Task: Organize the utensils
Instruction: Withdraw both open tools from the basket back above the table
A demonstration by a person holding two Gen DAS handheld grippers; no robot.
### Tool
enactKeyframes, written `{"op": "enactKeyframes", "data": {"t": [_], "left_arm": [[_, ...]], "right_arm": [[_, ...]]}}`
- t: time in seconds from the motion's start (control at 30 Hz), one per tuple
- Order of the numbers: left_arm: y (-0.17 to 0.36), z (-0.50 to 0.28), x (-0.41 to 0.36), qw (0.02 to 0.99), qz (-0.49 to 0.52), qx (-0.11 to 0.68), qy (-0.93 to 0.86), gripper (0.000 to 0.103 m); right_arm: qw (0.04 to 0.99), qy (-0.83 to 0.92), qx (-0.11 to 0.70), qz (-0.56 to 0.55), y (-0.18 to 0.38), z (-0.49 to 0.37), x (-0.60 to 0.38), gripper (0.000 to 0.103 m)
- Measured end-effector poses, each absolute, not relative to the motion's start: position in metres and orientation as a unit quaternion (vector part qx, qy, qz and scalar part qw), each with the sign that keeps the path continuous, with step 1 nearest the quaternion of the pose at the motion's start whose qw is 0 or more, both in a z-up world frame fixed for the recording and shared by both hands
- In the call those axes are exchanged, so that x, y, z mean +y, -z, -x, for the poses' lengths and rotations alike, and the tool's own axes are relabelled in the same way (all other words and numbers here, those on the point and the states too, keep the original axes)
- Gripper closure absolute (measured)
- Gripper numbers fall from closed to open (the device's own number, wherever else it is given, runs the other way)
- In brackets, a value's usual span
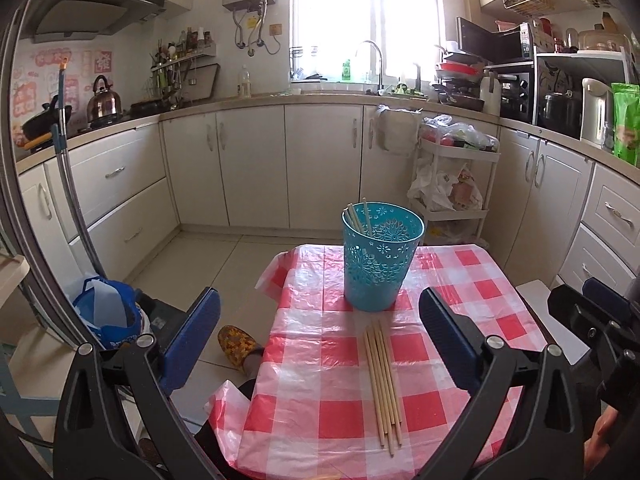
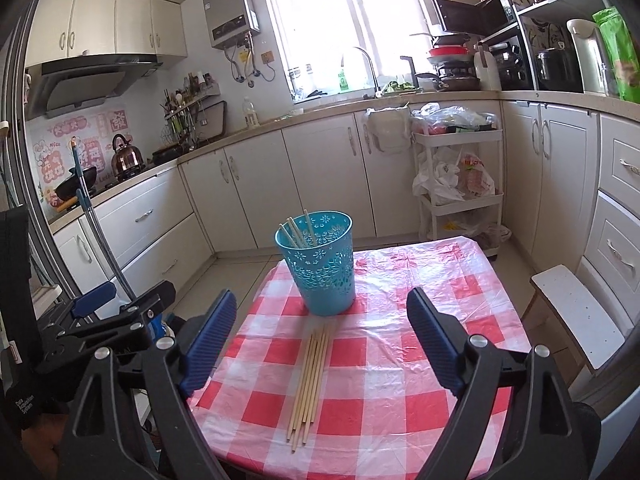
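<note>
Seen from two wrist cams in a home kitchen: small worktop (image 1: 472,280) under a red-and-white checked plastic cloth, w/ a teal perforated plastic holder cup (image 1: 380,260) upright near its far edge. Inside the cup, a few pale wooden chopsticks (image 1: 357,218) leaned against the left wall, tips poking above the rim. Just in front of the cup, a loose bundle of pale wooden chopsticks (image 1: 383,384) lay flat on the cloth, roughly parallel, near ends uneven, far ends near the cup's base but apart from it.

Left tongs (image 1: 320,336) spread wide, blue ribbed pads well apart, nothing between them; hung above the near part of the worktop, left pad out over the floor, right pad over the cloth. Right tongs (image 2: 322,340) likewise spread wide and empty, bundle on the cloth framed between the two pads but untouched, below them. Each pair of tongs visible at the edge of the other's view: side by side, left beside right.

Bkgd: cream L-shaped cabinets (image 1: 256,168), sink tap under a bright window (image 1: 360,12), steel kettle (image 1: 105,101) on the hob at left, white trolley (image 1: 456,184) stuffed w/ plastic bags, oven and rack shelves at right. A yellow patterned slipper (image 1: 238,344) on the tiled floor left of the worktop, blue bag (image 1: 108,312) further left.
</note>
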State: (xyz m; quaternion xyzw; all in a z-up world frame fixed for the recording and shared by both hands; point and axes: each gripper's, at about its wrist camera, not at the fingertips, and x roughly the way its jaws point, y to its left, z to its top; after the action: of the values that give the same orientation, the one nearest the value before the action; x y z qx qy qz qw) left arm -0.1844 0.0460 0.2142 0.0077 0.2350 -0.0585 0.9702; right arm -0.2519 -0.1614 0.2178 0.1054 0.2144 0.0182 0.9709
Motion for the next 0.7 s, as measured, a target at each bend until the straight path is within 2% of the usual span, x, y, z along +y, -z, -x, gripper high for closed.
{"op": "enactKeyframes", "data": {"t": [0.7], "left_arm": [[-0.229, 0.233, 0.053, 0.972, -0.006, 0.226, 0.061, 0.008]], "right_arm": [[0.978, -0.021, 0.186, -0.092, -0.240, 0.303, -0.153, 0.019]]}}
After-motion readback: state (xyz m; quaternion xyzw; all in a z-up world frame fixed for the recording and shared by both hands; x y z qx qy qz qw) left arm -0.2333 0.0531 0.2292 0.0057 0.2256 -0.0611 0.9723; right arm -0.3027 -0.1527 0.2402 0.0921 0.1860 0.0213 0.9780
